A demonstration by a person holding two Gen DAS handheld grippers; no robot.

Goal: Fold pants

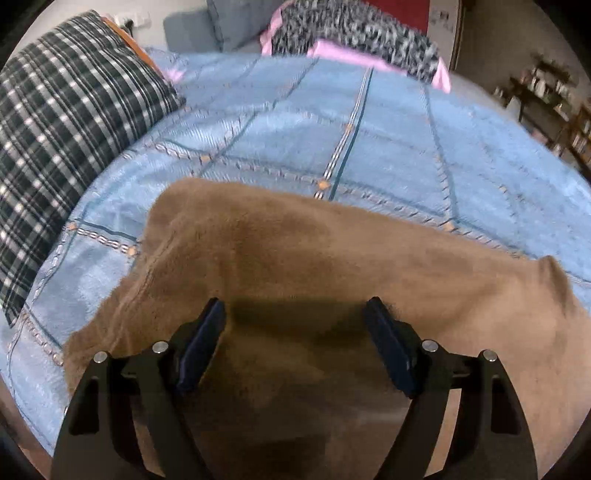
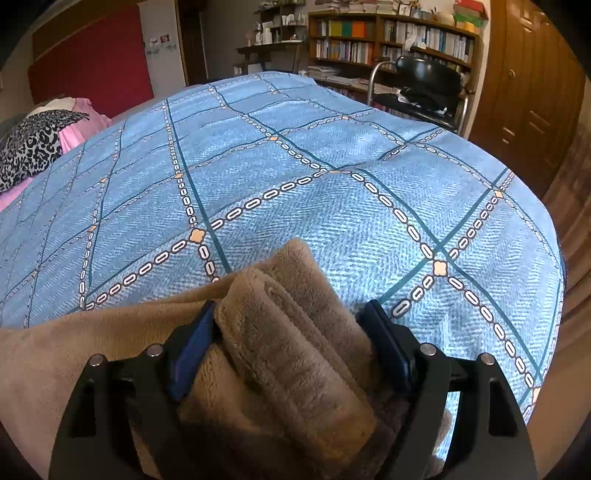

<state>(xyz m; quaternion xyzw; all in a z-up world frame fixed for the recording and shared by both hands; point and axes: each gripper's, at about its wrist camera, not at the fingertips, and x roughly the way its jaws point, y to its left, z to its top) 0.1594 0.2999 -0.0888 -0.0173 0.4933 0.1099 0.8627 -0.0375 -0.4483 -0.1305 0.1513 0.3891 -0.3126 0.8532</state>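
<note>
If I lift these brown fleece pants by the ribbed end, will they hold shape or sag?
The pants will probably sag: the plush fabric already drapes in soft folds over the blue bedspread. The ribbed end looks thicker, so it may stay bunched. The fuzzy pile should grip rather than slip.

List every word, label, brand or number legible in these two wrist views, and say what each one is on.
None can be read.
Book spines on the bookshelf: too small to read.
Papers or stickers on the white panel: too small and blurred.
Marks on the white panel beside the red wall: blurred.
Brown fleece pants, blue bedspread, plaid pillow: no text visible.
</note>
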